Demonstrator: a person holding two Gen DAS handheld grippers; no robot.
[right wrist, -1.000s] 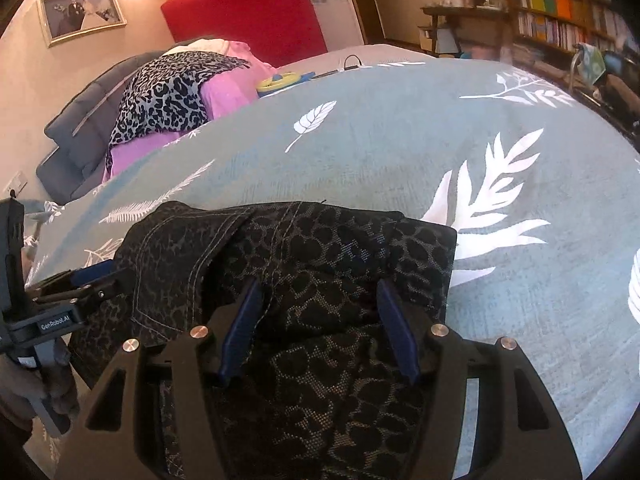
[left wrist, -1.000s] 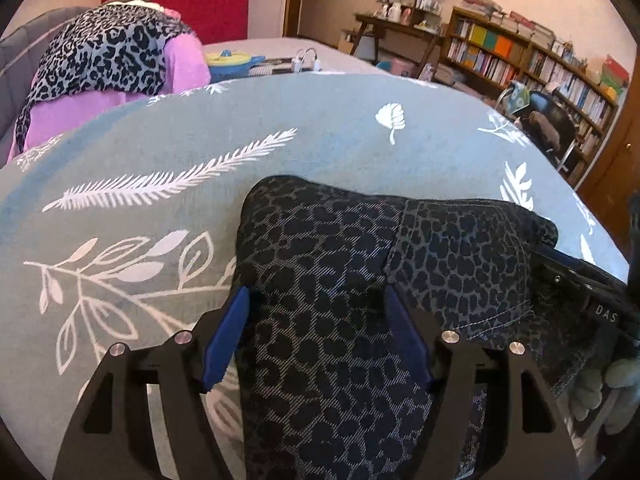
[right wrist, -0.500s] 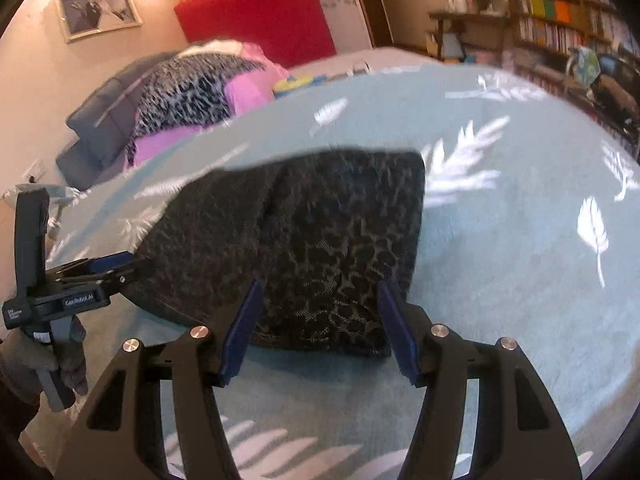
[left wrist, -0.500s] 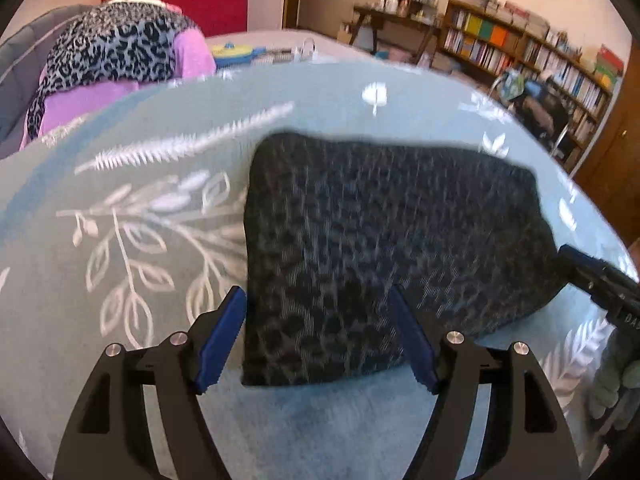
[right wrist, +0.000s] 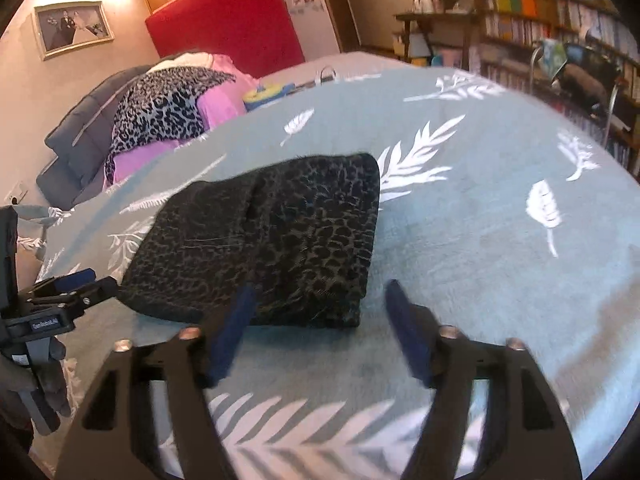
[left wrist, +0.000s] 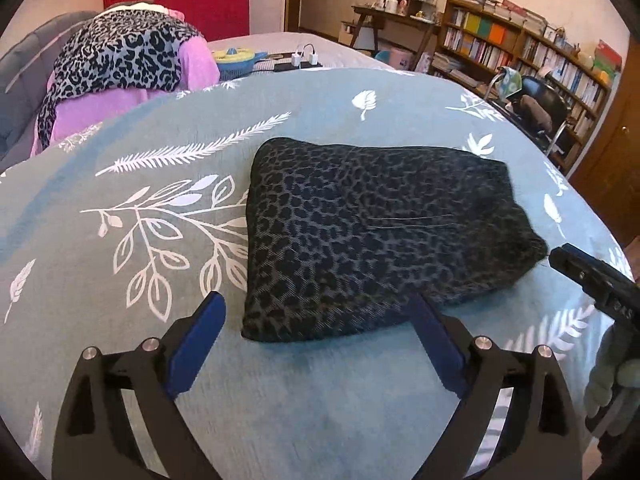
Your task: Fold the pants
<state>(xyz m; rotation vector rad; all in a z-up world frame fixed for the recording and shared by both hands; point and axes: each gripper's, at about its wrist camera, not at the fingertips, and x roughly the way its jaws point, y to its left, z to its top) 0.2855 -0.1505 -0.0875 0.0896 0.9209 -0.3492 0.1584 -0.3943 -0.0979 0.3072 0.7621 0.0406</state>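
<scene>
The dark leopard-print pants (left wrist: 372, 232) lie folded in a compact rectangle on the teal leaf-print bedspread (left wrist: 152, 184); they also show in the right wrist view (right wrist: 272, 240). My left gripper (left wrist: 316, 312) is open and empty, just in front of the fold's near edge. My right gripper (right wrist: 318, 296) is open and empty, hovering just short of the fold's near right corner. The right gripper's body shows at the right edge of the left wrist view (left wrist: 592, 280), and the left gripper's body shows at the left of the right wrist view (right wrist: 60, 292).
A pile of leopard and pink clothes (left wrist: 120, 64) lies at the bed's far left. A yellow and blue basket (left wrist: 236, 60) and chargers sit behind. Bookshelves (left wrist: 532, 52) and a chair (left wrist: 540, 108) stand to the right.
Both grippers have pulled back from on top of the pants toward me and now sit clear of the fold. The pants lie flat and folded.
</scene>
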